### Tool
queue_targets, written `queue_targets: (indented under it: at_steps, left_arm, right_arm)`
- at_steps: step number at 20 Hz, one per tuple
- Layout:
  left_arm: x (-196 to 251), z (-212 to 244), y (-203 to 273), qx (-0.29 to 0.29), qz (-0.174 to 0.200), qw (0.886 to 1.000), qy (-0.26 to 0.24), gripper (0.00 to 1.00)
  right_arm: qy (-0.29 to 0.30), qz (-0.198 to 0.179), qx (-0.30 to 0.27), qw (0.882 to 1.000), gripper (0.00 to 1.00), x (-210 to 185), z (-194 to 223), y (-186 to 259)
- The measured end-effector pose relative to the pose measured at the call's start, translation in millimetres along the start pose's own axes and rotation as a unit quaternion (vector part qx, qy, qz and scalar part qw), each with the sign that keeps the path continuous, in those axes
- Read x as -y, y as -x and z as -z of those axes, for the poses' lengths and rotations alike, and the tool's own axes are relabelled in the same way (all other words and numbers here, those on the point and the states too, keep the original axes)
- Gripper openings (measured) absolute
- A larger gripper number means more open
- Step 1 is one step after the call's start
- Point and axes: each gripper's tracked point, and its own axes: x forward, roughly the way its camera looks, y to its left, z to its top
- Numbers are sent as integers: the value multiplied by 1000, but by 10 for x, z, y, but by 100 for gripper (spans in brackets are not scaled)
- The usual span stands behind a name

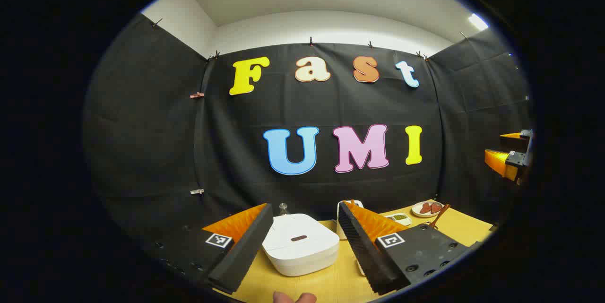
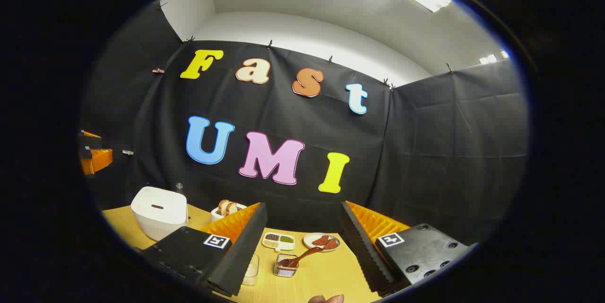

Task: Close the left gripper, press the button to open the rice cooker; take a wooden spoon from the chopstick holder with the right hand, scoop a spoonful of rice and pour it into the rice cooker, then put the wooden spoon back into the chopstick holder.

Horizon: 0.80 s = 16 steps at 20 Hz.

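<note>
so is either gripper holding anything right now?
No. The left gripper is open above the closed rice cooker; the right gripper is open, and the wooden spoon sits untouched in its holder.

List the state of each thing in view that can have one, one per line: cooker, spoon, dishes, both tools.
rice cooker: lid shut, on the table.
wooden spoon: resting tilted in the chopstick holder, untouched.
small round plate: holds reddish pieces.
divided dish: both compartments filled.
left tool: open, above the cooker, holding nothing.
right tool: open, holding nothing, spoon ahead between its fingers.
</note>
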Motion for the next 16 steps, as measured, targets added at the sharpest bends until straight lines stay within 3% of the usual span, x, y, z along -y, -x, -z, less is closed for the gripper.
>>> queue_targets:
  at_steps: [16]
  left_arm:
    - [-47,91,-66,-8,6,1000,4,96]
  right_arm:
    - [6,12,-11,1000,97,-23,91,43]
